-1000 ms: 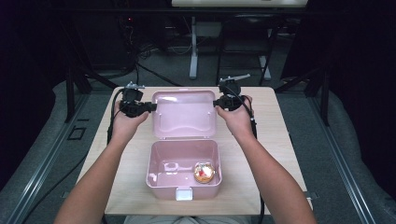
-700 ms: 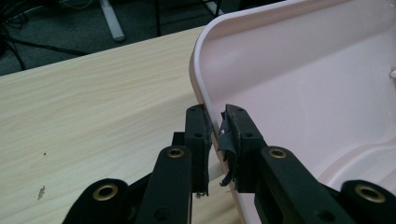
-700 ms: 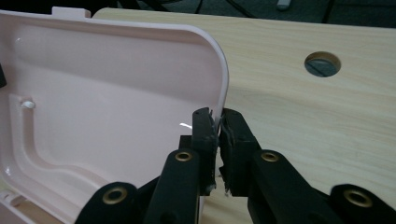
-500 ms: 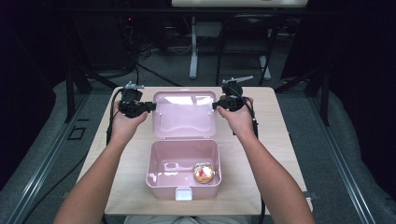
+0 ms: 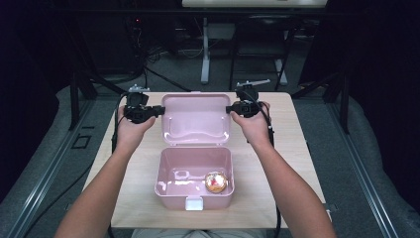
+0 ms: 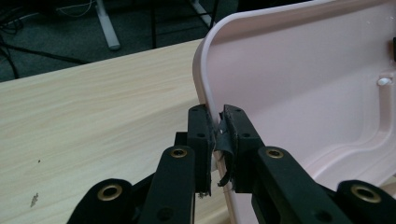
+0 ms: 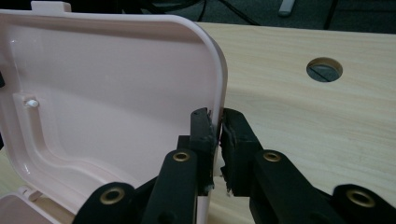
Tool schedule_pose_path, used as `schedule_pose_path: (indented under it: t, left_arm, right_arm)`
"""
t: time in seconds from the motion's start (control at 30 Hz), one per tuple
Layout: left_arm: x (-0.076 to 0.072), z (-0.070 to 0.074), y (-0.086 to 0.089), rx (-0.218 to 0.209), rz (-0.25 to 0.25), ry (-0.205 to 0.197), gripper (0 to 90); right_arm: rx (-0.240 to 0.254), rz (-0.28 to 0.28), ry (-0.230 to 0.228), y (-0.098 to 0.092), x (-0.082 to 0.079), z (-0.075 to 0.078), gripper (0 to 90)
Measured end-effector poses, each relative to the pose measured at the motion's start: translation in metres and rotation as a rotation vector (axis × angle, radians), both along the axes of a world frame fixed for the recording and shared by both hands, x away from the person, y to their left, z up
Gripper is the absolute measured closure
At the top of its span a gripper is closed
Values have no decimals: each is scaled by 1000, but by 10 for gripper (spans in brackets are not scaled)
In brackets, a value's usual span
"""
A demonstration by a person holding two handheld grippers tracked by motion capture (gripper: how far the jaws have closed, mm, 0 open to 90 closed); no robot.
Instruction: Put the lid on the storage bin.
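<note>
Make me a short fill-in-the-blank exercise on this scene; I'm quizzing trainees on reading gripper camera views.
1. The left gripper is shut on the ____ edge of the pink lid.
2. The right gripper is shut on the lid's ____ edge.
3. Inside the open pink box lies one round ____.
4. The box rests on a light ____ table.

Missing words: left; right; ball; wooden

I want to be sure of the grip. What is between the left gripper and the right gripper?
In the high view, the open pink lid spans between the left gripper and the right gripper. Each gripper view shows its jaws shut on a side edge of it.
</note>
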State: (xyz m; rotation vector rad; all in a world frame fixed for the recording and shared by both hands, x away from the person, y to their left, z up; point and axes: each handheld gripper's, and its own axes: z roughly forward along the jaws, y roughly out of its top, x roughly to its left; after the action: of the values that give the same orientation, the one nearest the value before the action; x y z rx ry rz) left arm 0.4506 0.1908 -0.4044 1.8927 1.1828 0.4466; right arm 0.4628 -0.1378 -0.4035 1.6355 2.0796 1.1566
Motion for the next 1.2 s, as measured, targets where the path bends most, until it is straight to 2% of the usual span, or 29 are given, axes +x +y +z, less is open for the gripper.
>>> schedule_pose_path:
  t: [0.2, 0.4, 0.5, 0.83, 1.2]
  left_arm:
    - [-4, 12, -1, 11, -7, -32, 828]
    - [-9, 22, 0, 13, -15, -57, 835]
    - [-11, 26, 0, 10, -17, -67, 836]
    - [-13, 31, 0, 14, -16, -107, 837]
    - [-12, 31, 2, 13, -24, -103, 834]
  right_arm:
    - [-4, -6, -39, -1, -4, 9, 841]
    - [-46, 1, -91, 2, -10, 20, 844]
    - [-47, 5, -113, 2, -13, 23, 844]
    - [-53, 1, -140, 3, -13, 32, 845]
    - [-53, 4, -143, 3, -12, 29, 836]
